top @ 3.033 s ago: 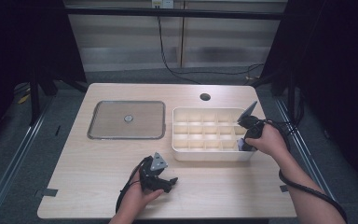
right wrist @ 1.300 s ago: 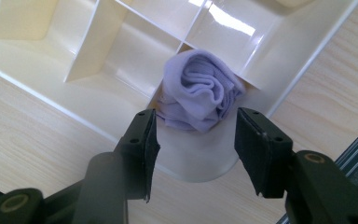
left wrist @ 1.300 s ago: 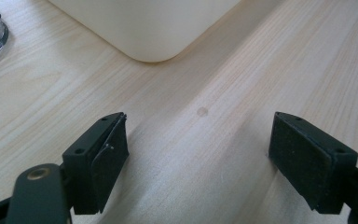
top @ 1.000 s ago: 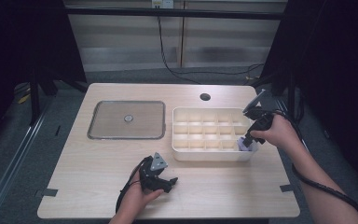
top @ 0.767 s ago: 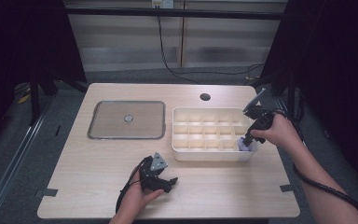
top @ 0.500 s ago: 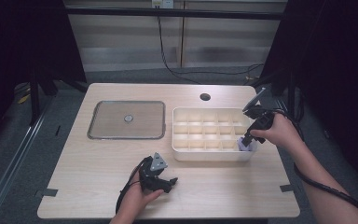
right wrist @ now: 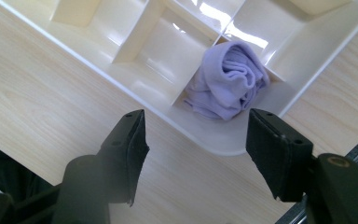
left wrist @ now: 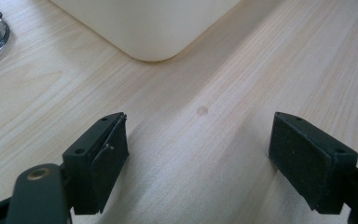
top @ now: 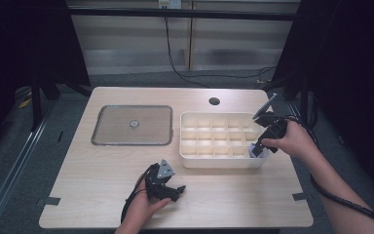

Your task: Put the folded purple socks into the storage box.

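You held your right claw [right wrist: 193, 149] just above the near right corner of the cream divided tray [top: 191, 161], jaws spread wide and holding nothing. The rolled lilac cloth [right wrist: 228, 81] sat bunched in that corner compartment, leaning on the divider, clear of both jaws; it looked dropped there on purpose, one bundle to one cell, with the other cells in sight empty. Your left claw [left wrist: 198, 163] rested low on the table [top: 102, 165] in front of the tray, jaws also parted and empty, parked out of the way, I'd judge. A flat clear lid [top: 112, 134] with a small knob lay well apart to the left. The table was pale wood grain with a cable hole near the far edge, dark curtains on either side.
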A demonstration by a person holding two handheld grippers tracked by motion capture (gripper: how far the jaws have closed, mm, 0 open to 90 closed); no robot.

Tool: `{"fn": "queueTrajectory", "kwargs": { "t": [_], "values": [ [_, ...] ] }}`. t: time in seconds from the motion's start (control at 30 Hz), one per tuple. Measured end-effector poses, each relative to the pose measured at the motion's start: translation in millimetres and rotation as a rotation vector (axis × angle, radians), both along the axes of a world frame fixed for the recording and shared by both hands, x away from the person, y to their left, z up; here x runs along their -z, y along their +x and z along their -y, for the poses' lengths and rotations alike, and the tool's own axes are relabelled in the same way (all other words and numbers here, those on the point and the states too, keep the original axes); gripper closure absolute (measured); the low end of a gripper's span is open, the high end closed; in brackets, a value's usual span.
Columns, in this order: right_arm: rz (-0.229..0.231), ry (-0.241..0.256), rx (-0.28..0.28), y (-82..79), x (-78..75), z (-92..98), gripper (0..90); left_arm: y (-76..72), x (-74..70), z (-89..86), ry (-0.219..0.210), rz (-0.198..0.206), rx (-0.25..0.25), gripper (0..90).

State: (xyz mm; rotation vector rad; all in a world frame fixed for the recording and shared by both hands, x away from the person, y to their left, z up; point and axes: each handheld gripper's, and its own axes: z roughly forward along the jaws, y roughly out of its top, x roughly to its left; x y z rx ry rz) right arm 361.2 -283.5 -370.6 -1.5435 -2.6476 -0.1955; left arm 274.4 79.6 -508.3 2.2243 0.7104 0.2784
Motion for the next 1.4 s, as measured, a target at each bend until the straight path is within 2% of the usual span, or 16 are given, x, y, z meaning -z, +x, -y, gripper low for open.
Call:
{"fn": "queueTrajectory", "kwargs": {
  "t": [0.23, 0.5, 0.73, 0.93, 1.1, 1.4],
  "values": [
    [0.009, 0.002, -0.029, -6.7, -4.8, -7.0, 36.7, 0.0, 0.0, 0.0, 0.000, 0.000, 0.000, 19.1],
    [0.018, 0.004, -0.066, -15.9, -3.1, -13.3, 36.5, 0.0, 0.0, -0.1, 0.000, 0.000, 0.000, 19.1],
    [0.018, 0.010, -0.085, -25.7, -3.3, -12.4, 35.8, -0.2, 0.1, 0.2, -0.003, -0.004, -0.001, 19.1],
    [0.034, 0.023, -0.092, -34.0, -1.4, -13.8, 35.3, -0.1, -0.2, -0.2, 0.003, -0.005, 0.003, 19.1],
    [0.036, 0.015, -0.116, -41.7, 2.2, -20.2, 34.7, -0.1, -0.2, -0.2, 0.003, -0.005, 0.003, 19.1],
    [0.060, 0.043, -0.157, -52.0, 5.8, -30.5, 34.1, -0.1, -0.2, -0.3, 0.004, -0.005, 0.004, 19.1]
  ]
}}
